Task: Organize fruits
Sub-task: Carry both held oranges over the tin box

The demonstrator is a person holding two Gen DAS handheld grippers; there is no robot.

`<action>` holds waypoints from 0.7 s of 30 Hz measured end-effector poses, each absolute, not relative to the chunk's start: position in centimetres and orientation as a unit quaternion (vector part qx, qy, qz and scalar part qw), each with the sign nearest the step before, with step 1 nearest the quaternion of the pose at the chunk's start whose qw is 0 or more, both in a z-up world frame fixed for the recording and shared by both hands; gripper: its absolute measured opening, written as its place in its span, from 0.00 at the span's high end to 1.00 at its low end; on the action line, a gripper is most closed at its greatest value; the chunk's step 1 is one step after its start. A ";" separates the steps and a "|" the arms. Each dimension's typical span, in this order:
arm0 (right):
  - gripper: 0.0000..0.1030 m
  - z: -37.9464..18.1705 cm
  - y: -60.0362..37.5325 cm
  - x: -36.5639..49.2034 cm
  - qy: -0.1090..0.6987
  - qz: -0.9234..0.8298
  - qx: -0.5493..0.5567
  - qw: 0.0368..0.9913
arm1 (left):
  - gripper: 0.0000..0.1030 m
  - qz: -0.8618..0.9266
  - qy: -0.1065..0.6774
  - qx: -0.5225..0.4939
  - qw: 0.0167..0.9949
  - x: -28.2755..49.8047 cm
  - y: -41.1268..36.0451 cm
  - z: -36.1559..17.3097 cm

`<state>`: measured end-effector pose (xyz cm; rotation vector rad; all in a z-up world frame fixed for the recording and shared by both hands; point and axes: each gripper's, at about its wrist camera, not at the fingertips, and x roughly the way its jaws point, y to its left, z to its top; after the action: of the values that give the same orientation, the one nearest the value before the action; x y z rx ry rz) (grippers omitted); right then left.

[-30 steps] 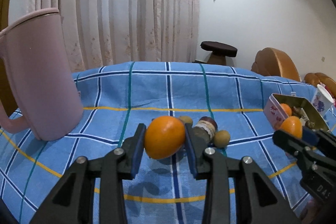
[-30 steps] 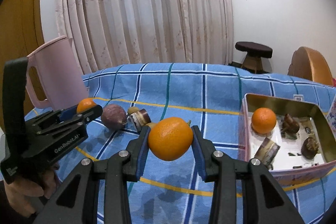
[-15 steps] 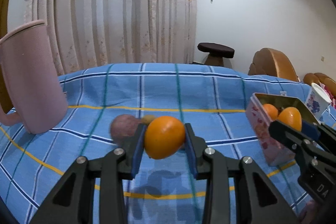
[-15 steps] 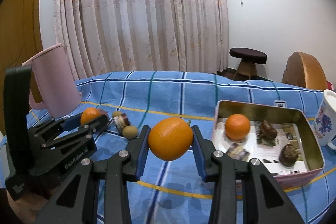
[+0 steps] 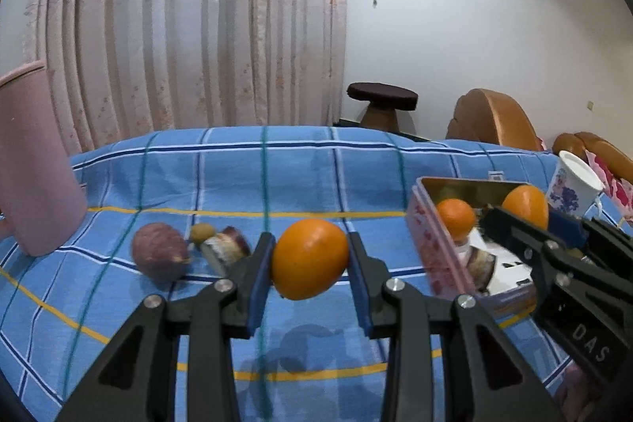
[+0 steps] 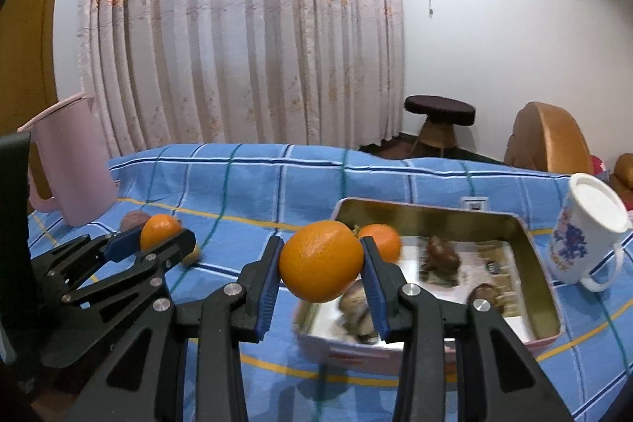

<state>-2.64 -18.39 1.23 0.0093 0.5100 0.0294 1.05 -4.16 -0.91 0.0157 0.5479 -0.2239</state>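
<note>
A: What stands on the left?
B: A pink jug [image 5: 35, 161] on the blue cloth [image 5: 300, 176].
A: And right?
B: A white cup [image 6: 585, 232] with flowers. Behind, curtains [image 6: 237, 26] and a stool [image 6: 439, 117].

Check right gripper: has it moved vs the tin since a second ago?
Yes. The right gripper, shut on its orange, has swung toward the tin: the tin sat off to its right, now it lies straight behind the fingers.

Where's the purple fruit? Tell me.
In the left wrist view the purple fruit lies on the blue checked cloth, left of centre, between the pink jug and a small greenish fruit.
</note>
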 end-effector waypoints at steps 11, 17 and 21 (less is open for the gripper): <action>0.60 0.8 -24.3 -1.4 0.269 -0.052 0.001 0.962 | 0.63 -0.152 0.259 0.013 0.954 1.5 -10.2 0.1; 0.60 0.5 -27.5 -0.8 0.280 -0.082 0.010 0.956 | 0.63 -0.181 0.259 0.019 0.949 2.0 -13.6 0.5; 0.60 0.1 -29.3 -0.2 0.292 -0.097 0.017 0.951 | 0.63 -0.192 0.268 0.033 0.944 2.8 -15.5 0.1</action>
<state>-0.22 -29.28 0.09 0.0354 0.5941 -0.1971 2.75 -15.52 0.07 0.0676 0.5453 -0.3923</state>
